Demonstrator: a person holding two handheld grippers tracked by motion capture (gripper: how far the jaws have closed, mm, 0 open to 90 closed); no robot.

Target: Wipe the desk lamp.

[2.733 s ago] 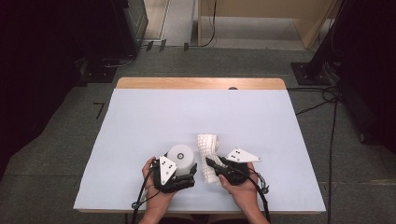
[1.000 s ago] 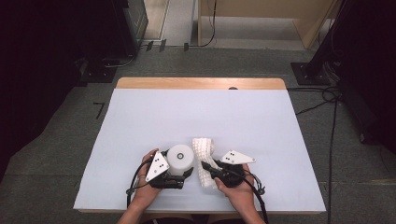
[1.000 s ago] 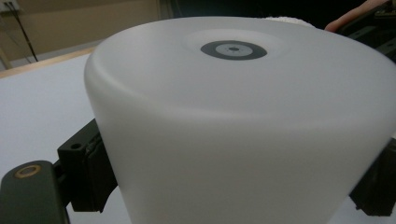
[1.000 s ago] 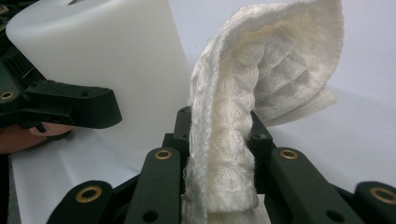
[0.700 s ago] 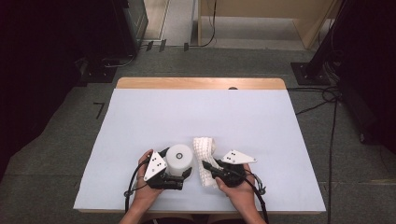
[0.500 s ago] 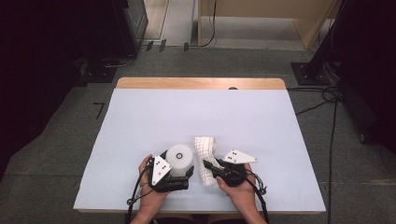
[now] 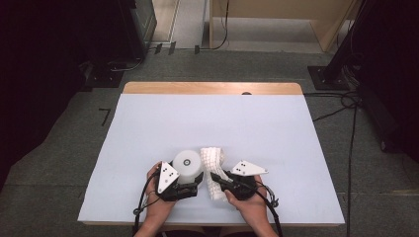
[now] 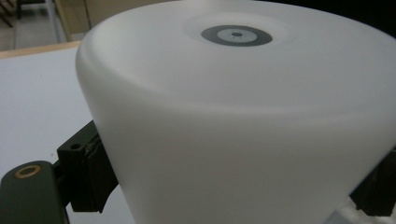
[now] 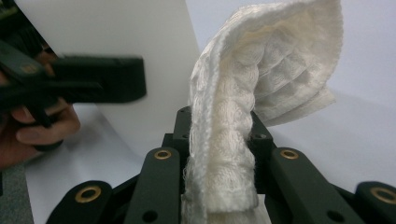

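While the left hand-held gripper [image 7: 190, 178] clamps the white roll [image 7: 187, 163] upright at the counter's [image 7: 148, 128] six o'clock edge, steadying it, the right hand-held gripper [image 7: 221, 178] pinches the quilted strip [image 7: 212, 160]. This strip arches at the roll's three o'clock, apparently to pull it free.

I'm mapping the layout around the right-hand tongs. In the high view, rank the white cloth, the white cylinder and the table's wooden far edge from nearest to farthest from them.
1. White cloth: pinched in the right tongs, rising beyond them.
2. White cylinder: just to their left, gripped by the left tongs.
3. Wooden far edge: along the table's back, well beyond both.
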